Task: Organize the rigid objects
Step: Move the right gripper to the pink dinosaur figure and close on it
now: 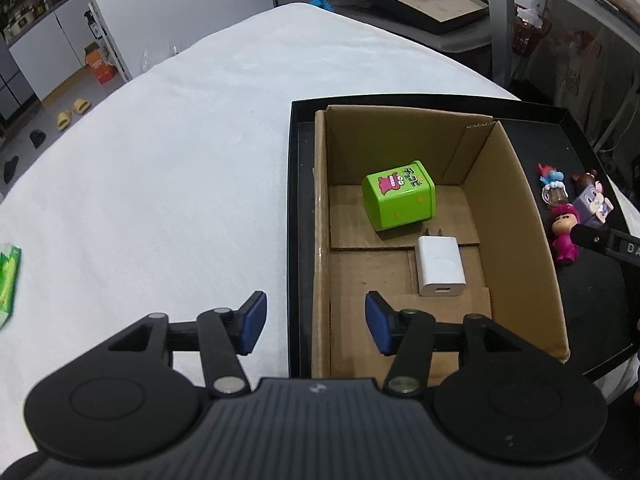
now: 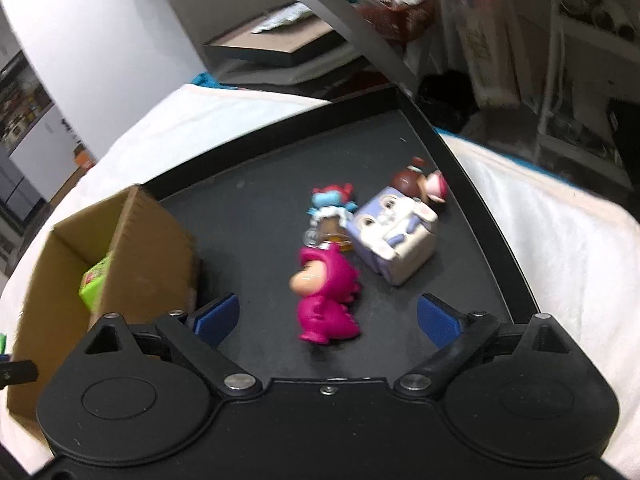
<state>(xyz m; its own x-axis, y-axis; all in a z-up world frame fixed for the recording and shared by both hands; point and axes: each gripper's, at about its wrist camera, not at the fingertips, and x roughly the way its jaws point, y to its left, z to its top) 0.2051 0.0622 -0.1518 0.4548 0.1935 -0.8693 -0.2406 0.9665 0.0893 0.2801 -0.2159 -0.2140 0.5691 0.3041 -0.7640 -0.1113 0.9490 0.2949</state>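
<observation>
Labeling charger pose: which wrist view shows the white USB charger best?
Left wrist view. The white USB charger lies flat on the floor of the cardboard box, prongs and USB port both visible, beside the green tin. In the right wrist view the box wall hides the charger; only a sliver of the tin shows.
</observation>
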